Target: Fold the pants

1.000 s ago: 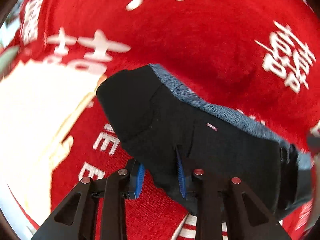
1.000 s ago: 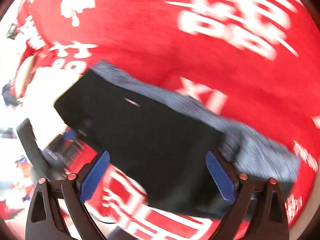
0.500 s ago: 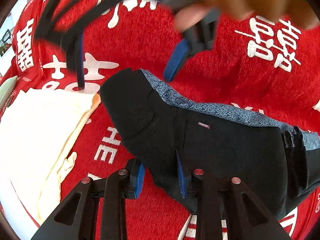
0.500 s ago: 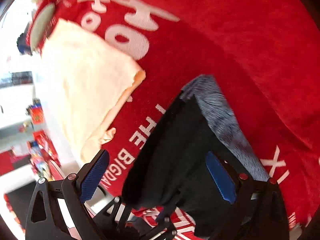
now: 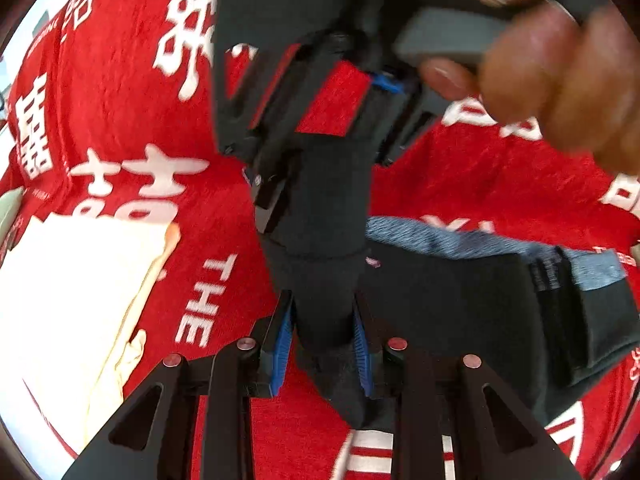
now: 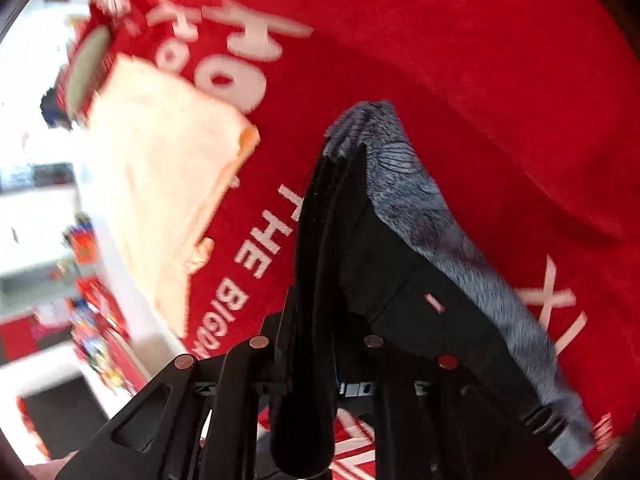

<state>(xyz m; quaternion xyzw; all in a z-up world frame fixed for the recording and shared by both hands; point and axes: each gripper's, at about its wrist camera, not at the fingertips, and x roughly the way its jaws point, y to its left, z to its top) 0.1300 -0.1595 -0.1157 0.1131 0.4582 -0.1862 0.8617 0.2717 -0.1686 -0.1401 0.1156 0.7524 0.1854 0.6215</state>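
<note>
The red cloth [image 5: 460,184] under my work carries white writing: "THE" reads clearly in both views, with "BIG" beginning just below it in the right wrist view, and large white Chinese characters spread across the far part in the left wrist view. A small pale tag on the black pants [image 5: 460,300] is too blurred to read.

My left tongs [image 5: 322,350] are clamped on a raised fold of the pants, blue pads pressing both sides of the black fabric. My right tongs [image 6: 316,364] are also closed on a bunched ridge of the pants [image 6: 400,300], which lie on the red cloth with a grey patterned lining showing along their far edge.

Only the left wrist view shows my right hand [image 5: 552,80] and its tool looming above the pants. Only the right wrist view shows the cluttered room beyond the cloth's edge. A folded cream cloth [image 5: 76,292] lies beside the pants, apart from them.
</note>
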